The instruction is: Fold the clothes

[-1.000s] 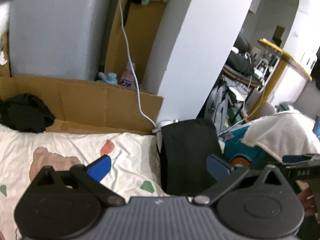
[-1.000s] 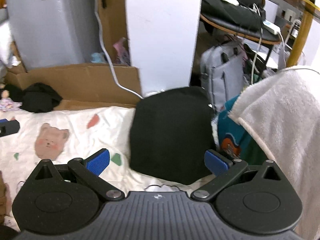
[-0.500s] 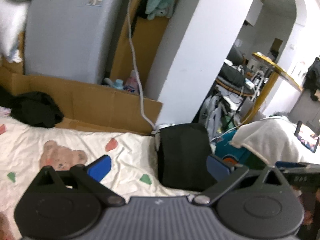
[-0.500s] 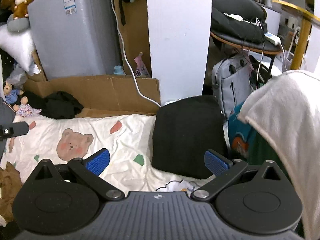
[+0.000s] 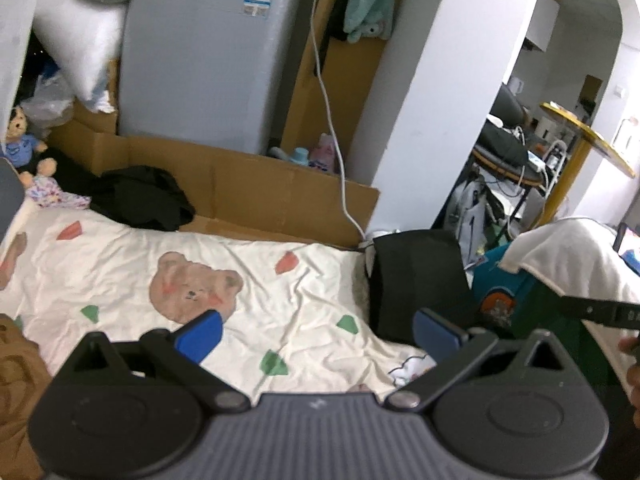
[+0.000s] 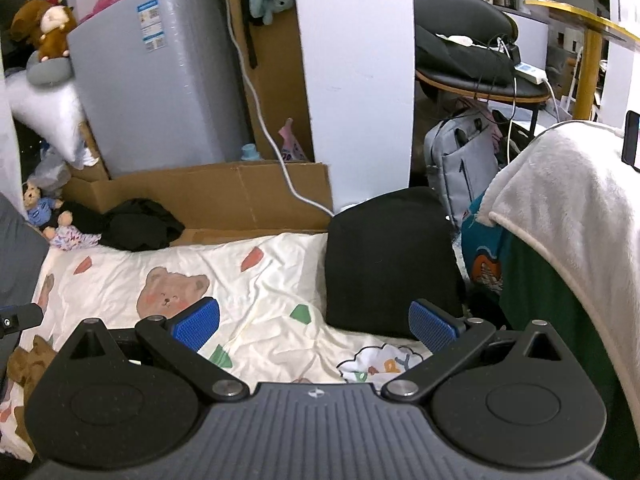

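Note:
A folded black garment lies at the far right end of the cream bear-print sheet, in the left wrist view (image 5: pixel 416 280) and the right wrist view (image 6: pixel 390 268). A crumpled black garment (image 5: pixel 144 196) lies at the sheet's back edge, also seen from the right wrist (image 6: pixel 140 224). A brown garment (image 5: pixel 16 360) shows at the lower left. My left gripper (image 5: pixel 320 336) is open and empty above the sheet (image 5: pixel 260 280). My right gripper (image 6: pixel 316 326) is open and empty above the sheet (image 6: pixel 256 300), near the folded black garment.
A cardboard wall (image 5: pixel 256 188) borders the sheet at the back, with a grey appliance (image 5: pixel 208 52) and a white pillar (image 5: pixel 440 92) behind. A white towel (image 6: pixel 568 208) over teal and green clothes stands at the right. Stuffed toys (image 6: pixel 44 216) sit at the left.
Both grippers have pulled back and away from the folded black garment. More of the sheet, the crumpled black garment and the toys at the left have come into view.

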`<state>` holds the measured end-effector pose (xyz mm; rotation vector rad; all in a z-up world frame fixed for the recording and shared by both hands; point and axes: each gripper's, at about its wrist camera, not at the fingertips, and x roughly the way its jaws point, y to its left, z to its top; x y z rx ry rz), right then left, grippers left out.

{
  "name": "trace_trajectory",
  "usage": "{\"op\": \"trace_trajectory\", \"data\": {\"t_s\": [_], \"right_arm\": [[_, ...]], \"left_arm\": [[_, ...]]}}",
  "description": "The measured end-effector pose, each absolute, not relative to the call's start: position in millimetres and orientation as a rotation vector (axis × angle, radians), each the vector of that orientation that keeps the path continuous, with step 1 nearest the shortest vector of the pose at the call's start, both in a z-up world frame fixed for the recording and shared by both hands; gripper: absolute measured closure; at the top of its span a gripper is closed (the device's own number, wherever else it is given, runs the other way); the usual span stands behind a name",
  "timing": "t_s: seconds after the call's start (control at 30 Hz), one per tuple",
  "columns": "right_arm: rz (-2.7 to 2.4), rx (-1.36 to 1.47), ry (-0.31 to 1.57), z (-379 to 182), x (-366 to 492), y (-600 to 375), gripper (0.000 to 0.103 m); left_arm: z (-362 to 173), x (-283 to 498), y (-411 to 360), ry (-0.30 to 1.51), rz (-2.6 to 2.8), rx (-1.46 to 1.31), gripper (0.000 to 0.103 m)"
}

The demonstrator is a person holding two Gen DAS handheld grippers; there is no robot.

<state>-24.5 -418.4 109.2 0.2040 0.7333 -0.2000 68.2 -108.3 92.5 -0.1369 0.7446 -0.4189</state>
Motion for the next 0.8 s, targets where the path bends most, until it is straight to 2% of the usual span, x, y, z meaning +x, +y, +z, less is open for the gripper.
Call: {"op": "trace_trajectory", "data": {"t_s": [0.2, 0.8], "right_arm": [[-0.135, 0.217, 0.662, 116, -39, -400, 0.0], [-0.156, 0.238, 0.617, 97, -69, -386, 0.0]], "left_arm": [[89, 49, -103, 0.76, -0.43, -0.089, 0.0], [67, 10, -62, 0.79, -0.24, -0.043, 0.0]]}}
